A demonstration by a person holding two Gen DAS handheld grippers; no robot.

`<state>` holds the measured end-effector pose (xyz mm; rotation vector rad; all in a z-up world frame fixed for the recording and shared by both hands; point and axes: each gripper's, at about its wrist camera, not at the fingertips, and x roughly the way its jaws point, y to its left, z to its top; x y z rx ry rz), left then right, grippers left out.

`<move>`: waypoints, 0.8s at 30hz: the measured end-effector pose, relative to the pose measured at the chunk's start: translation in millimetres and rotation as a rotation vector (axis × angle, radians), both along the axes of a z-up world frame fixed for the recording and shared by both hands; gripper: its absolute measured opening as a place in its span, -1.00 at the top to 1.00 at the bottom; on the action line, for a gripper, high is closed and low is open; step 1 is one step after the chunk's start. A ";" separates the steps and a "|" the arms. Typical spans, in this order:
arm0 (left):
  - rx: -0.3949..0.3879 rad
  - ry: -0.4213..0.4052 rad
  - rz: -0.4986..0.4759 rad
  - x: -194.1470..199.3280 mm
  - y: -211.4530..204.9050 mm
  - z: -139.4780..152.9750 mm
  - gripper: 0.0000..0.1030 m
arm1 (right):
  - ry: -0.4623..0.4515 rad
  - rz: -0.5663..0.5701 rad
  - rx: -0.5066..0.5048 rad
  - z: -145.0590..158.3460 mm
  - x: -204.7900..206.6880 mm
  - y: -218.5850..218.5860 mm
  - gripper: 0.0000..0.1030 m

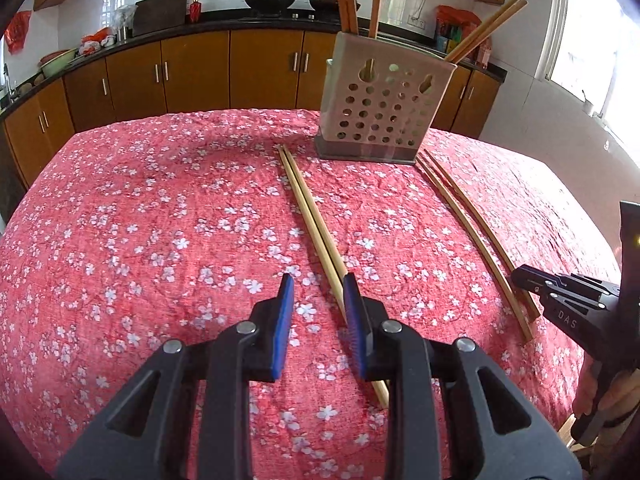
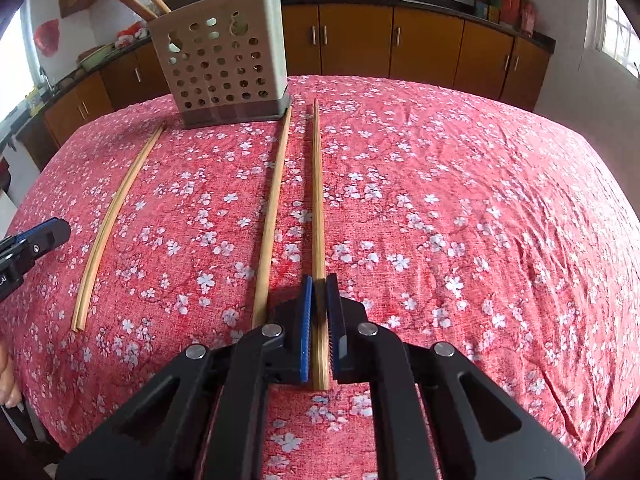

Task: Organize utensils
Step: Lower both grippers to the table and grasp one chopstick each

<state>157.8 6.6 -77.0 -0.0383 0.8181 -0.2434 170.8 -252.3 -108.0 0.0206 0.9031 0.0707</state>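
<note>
Right gripper (image 2: pixel 319 284): blue pads closed narrow on one chopstick (image 2: pixel 318 200), clamped near its thick end; butt of the stick protrudes back between the jaws, shaft running forward toward the holder. Cannot tell whether the far tip is lifted off the cloth or resting on it.

Left gripper (image 1: pixel 318 284): jaws parted to a moderate gap, nothing between the pads. Right-side pad (image 1: pixel 352 304) overlaps the near end of a chopstick pair (image 1: pixel 312 220) lying on the cloth; contact or hovering above, cannot tell.

Second loose chopstick (image 2: pixel 272 216) flat on the cloth just left of the gripped one, far tip close against the holder's base. Pair near the left gripper lying side by side, touching, well apart from the other two.

Floral red tablecloth (image 2: pixel 460 200) under everything.

Farther back: perforated utensil holder (image 1: pixel 384 104) upright on a dark base, several chopsticks (image 1: pixel 484 28) already standing in it, leaning at different angles.

Behind the table: brown cabinets (image 1: pixel 192 72), dark countertop with woks (image 1: pixel 270 0).
</note>
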 end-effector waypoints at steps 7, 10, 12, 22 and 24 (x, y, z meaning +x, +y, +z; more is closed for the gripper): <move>0.010 0.066 -0.040 5.8 -17.0 -14.3 0.67 | -0.005 0.005 0.000 0.8 -6.5 -2.2 0.85; 0.035 0.070 -0.035 5.2 -20.0 -17.9 0.71 | -0.006 0.005 0.000 0.8 -7.2 -1.4 0.85; 0.039 0.075 -0.026 6.6 -18.8 -18.3 0.72 | -0.006 0.006 -0.001 0.8 -7.5 -1.5 0.85; 0.118 0.083 0.038 33.9 5.5 -20.6 0.85 | 0.016 0.027 -0.071 3.5 9.8 1.8 0.84; 0.119 0.083 0.054 39.9 16.6 -21.2 0.85 | 0.021 0.009 -0.093 3.5 18.9 -7.0 0.84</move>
